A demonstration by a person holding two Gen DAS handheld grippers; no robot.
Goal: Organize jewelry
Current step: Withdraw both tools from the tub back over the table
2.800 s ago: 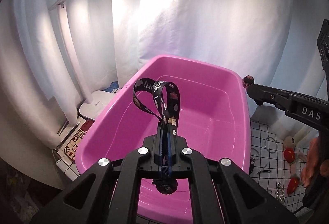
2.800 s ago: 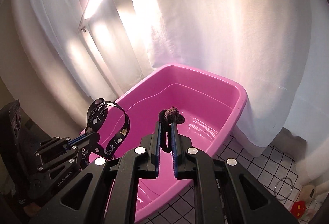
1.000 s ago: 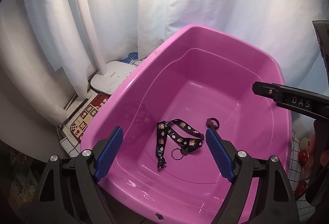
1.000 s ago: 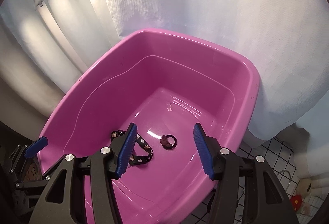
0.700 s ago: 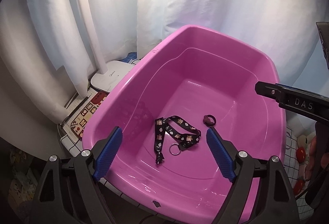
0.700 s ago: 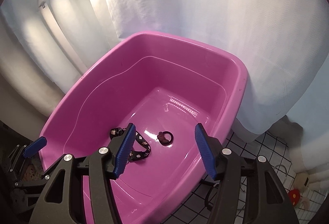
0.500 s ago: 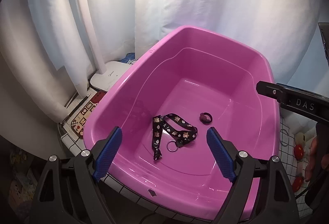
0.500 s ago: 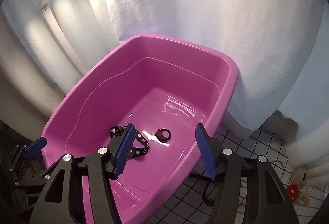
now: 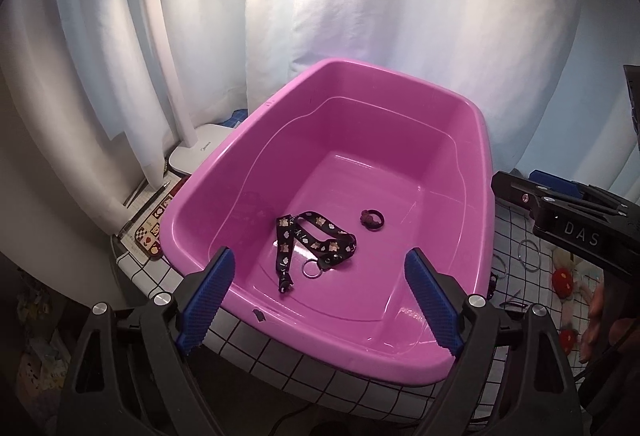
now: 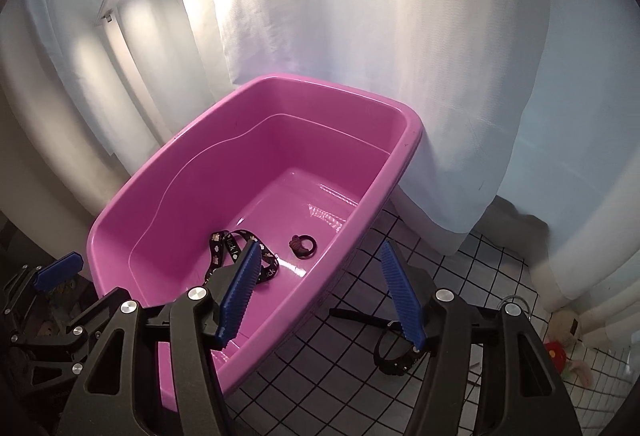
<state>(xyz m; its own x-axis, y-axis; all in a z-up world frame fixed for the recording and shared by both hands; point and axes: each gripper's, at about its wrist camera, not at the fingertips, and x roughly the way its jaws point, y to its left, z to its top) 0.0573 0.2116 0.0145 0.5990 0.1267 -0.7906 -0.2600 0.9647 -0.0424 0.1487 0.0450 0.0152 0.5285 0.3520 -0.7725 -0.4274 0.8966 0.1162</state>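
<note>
A pink plastic tub (image 9: 486, 140) (image 10: 412, 128) stands on a white gridded surface. In it lie a black patterned lanyard (image 9: 316, 240) (image 10: 224, 244) with a metal ring and a small dark hair tie (image 9: 372, 219) (image 10: 303, 246). My left gripper (image 9: 320, 300) is open and empty above the tub's near rim. My right gripper (image 10: 320, 292) is open and empty over the tub's right rim; it also shows in the left wrist view (image 9: 568, 220).
A white lamp base (image 9: 198, 152) and a checkered card (image 9: 154, 224) lie left of the tub. Thin metal rings (image 9: 528, 254), a dark bracelet (image 10: 394, 354), a black clip (image 10: 360, 316) and a red and white toy (image 9: 564, 278) (image 10: 560, 352) lie right of it. White curtains hang behind.
Both grippers opened and dropped the lanyard and hair tie into the tub. Since then both have drawn back, and the right one has shifted right over the rim.
</note>
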